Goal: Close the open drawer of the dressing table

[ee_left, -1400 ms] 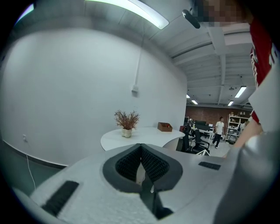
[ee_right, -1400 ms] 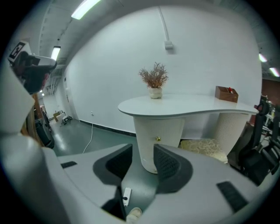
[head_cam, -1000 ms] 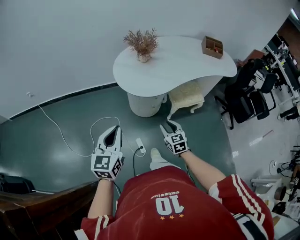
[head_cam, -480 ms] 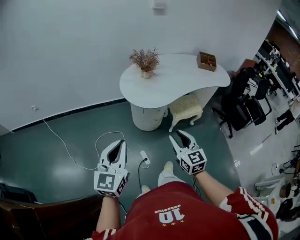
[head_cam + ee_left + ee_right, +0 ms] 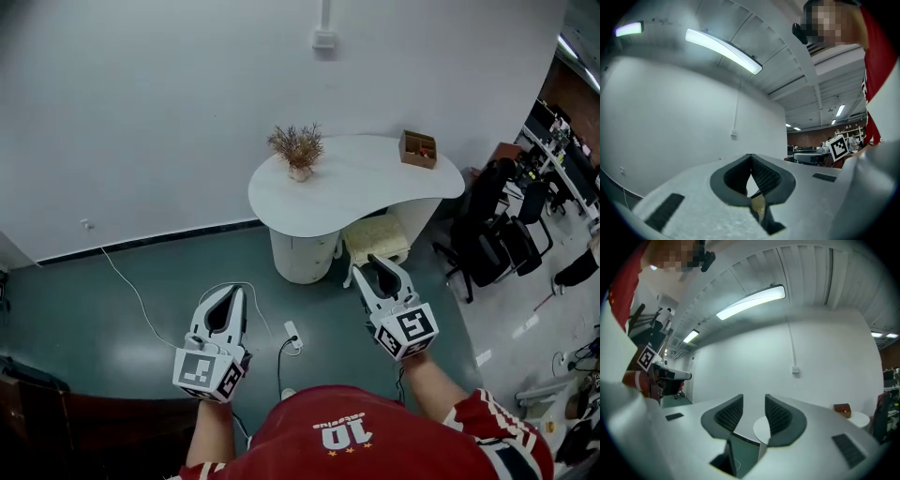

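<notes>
- A person's red shirt with white numerals [image 5: 342, 436] fills the bottom edge of the head view.
- The left gripper [image 5: 236, 292] sits lower left of centre. Its dark ribbed pads meet at the tips, and nothing is between them.
- The right gripper [image 5: 382, 266] sits right of centre. Its jaws stand apart with a clear gap and hold nothing.
- A white power strip [image 5: 293, 336] lies on the dark green floor [image 5: 112, 319] between the two grippers.
- A cream padded stool [image 5: 377, 239] stands just above the right gripper in the frame.
- The white dressing table with a curved top [image 5: 366, 178] stands upper centre against the white wall [image 5: 141, 112], well apart from both grippers.
- Its round white pedestal [image 5: 302, 255], just left of the stool, holds the drawers. They are too small to tell whether one is open.
- A dried brown plant in a small pot [image 5: 298, 150] stands on the top's left part, and a brown wooden box [image 5: 418, 148] on its right.
- Black office chairs [image 5: 487, 234] crowd the right edge.
</notes>
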The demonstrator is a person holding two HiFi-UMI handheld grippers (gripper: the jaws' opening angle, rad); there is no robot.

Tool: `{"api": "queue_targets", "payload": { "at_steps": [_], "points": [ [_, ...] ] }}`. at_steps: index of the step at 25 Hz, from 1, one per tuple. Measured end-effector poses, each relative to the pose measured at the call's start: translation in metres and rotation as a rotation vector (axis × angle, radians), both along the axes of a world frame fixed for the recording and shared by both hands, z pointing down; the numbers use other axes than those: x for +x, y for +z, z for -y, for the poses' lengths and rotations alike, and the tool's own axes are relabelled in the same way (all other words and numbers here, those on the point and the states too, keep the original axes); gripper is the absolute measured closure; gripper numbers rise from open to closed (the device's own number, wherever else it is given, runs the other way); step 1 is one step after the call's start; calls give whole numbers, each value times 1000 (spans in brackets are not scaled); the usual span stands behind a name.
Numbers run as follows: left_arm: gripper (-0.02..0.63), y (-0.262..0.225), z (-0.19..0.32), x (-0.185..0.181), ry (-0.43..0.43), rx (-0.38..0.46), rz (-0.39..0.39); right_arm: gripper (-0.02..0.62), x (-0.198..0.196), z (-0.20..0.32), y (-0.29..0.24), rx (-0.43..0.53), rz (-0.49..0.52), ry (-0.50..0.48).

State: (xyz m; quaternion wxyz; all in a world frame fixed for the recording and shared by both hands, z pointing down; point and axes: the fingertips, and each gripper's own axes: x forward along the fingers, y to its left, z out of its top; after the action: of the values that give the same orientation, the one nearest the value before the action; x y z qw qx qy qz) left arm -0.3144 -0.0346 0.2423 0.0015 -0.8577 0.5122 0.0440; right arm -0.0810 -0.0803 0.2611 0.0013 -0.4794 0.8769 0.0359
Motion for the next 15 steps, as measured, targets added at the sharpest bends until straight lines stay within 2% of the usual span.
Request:
{"api": "queue_targets", "payload": {
  "at_steps": [5, 9, 15],
  "points": [
    [604, -5, -7, 58, -36, -7, -34, 460, 59, -17, -20, 28, 19, -6],
    [604, -11, -16, 113, -45, 8, -40, 460, 111, -23, -26, 15, 37, -16],
    [604, -16, -49, 180, -78, 25, -12, 460, 160, -50, -17, -33, 24, -114]
  ]
}}
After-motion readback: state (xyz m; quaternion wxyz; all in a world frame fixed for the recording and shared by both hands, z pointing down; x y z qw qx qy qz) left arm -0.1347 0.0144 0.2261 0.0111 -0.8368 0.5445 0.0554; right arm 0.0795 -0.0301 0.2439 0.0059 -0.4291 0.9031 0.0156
